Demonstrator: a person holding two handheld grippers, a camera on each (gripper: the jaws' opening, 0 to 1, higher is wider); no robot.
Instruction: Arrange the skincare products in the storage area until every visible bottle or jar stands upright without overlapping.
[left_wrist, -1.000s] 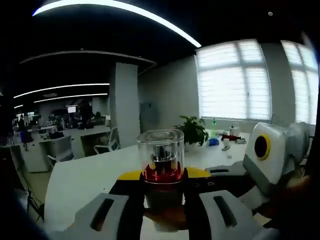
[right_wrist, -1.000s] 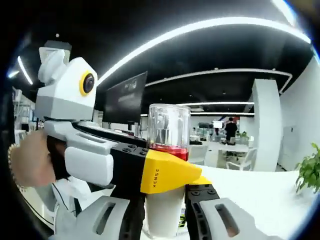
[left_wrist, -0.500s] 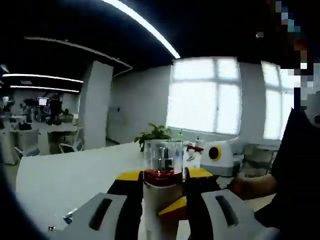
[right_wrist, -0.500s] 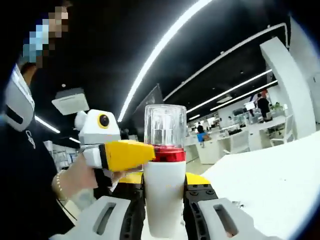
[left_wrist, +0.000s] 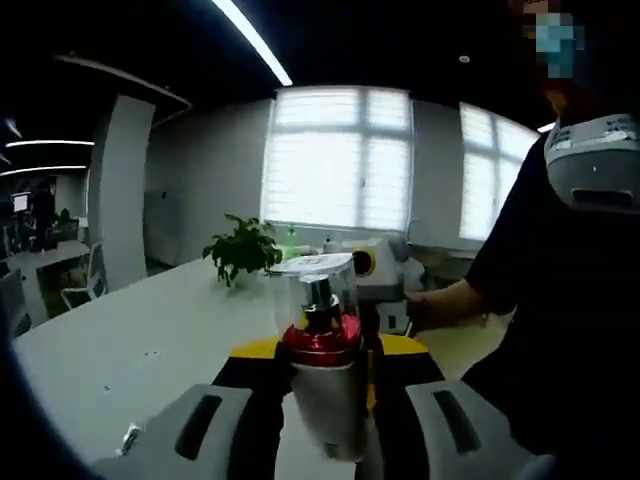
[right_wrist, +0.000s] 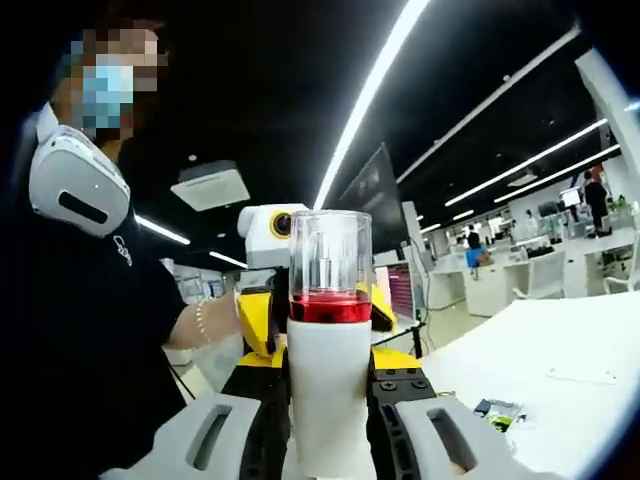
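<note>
A long white bench (left_wrist: 130, 345) runs toward bright shuttered windows (left_wrist: 335, 160), with a leafy potted plant (left_wrist: 240, 250) at its far end. Light strips (right_wrist: 375, 90) cross the dark ceiling. A person in a black top (right_wrist: 70, 330) stands close by.

Open-plan office: desk rows (right_wrist: 560, 275), strip lights (right_wrist: 375, 90) (blinds (left_wrist: 335, 160) on windows).

White bottle (right_wrist: 328, 385), red collar, clear cap, upright.
</note>
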